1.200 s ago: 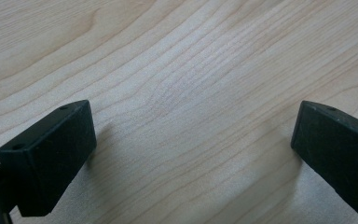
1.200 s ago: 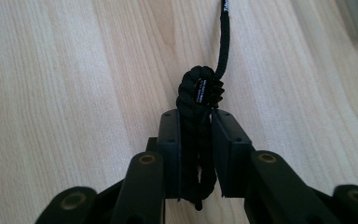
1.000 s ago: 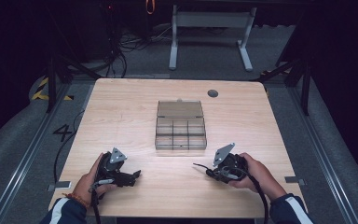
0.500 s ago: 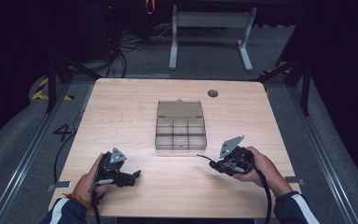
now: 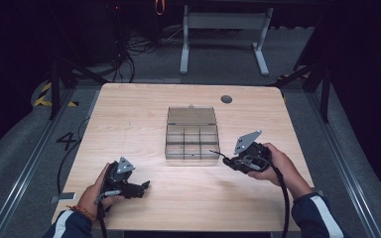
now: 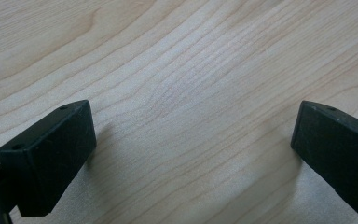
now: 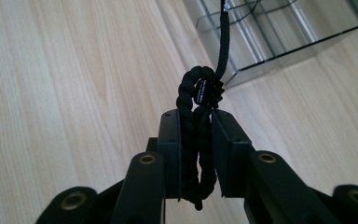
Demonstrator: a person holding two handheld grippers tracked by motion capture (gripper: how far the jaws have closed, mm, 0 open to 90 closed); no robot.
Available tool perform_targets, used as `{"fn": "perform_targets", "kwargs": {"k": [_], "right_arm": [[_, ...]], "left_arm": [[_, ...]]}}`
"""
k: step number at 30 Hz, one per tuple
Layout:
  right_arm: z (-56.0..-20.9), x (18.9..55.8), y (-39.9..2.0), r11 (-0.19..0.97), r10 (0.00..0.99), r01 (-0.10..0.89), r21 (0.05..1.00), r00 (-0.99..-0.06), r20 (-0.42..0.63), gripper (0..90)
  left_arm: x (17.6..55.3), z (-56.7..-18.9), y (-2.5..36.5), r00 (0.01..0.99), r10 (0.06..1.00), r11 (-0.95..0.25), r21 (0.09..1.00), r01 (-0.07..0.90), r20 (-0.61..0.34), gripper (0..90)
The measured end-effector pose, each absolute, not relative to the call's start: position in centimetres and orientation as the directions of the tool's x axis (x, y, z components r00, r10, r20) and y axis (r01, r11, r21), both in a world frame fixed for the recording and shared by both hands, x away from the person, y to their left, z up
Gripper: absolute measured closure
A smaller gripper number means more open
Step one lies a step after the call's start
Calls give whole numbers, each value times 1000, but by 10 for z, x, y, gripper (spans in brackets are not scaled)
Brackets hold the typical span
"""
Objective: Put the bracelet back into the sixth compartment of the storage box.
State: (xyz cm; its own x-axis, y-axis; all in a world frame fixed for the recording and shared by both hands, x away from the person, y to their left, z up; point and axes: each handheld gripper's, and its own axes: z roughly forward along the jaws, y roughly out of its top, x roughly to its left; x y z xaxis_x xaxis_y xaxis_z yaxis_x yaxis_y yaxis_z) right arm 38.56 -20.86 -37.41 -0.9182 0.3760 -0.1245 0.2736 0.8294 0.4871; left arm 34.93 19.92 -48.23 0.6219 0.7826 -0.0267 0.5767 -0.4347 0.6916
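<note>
The right gripper (image 7: 196, 126) has its jaws pinching a bundled black braided cord (image 7: 200, 93), whose loose end runs up and away from the jaw tips towards the clear compartment box (image 7: 279, 37) just ahead and to their right. The cord looks coiled and knotted, probably a tied lace or cable. The left gripper (image 6: 191, 144), farther from the box, rests with jaws spread over bare table (image 6: 177, 56).
</note>
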Motion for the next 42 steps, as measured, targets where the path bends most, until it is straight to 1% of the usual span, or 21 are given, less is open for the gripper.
{"fn": "perform_targets", "kwargs": {"k": [10, 17, 25, 30, 39, 42], "right_arm": [[-368, 405, -193, 832, 370, 263, 488, -919, -134, 750], [-369, 421, -174, 843, 364, 265, 468, -922, -134, 751], [-380, 440, -159, 851, 386, 301, 431, -914, -123, 750], [-389, 450, -149, 862, 383, 303, 407, -915, -130, 751], [-397, 463, -142, 851, 409, 329, 409, -904, -123, 755], [-399, 465, -139, 856, 402, 326, 401, -908, -119, 756]], "left_arm": [[349, -482, 199, 622, 783, -435, 692, 577, -27, 3], [349, -482, 199, 622, 783, -434, 692, 577, -27, 3], [349, -482, 199, 623, 782, -435, 691, 577, -27, 3], [349, -482, 199, 622, 783, -435, 692, 577, -27, 3], [349, -482, 199, 622, 782, -435, 691, 577, -27, 3], [349, -482, 199, 622, 783, -435, 692, 577, -27, 3]]}}
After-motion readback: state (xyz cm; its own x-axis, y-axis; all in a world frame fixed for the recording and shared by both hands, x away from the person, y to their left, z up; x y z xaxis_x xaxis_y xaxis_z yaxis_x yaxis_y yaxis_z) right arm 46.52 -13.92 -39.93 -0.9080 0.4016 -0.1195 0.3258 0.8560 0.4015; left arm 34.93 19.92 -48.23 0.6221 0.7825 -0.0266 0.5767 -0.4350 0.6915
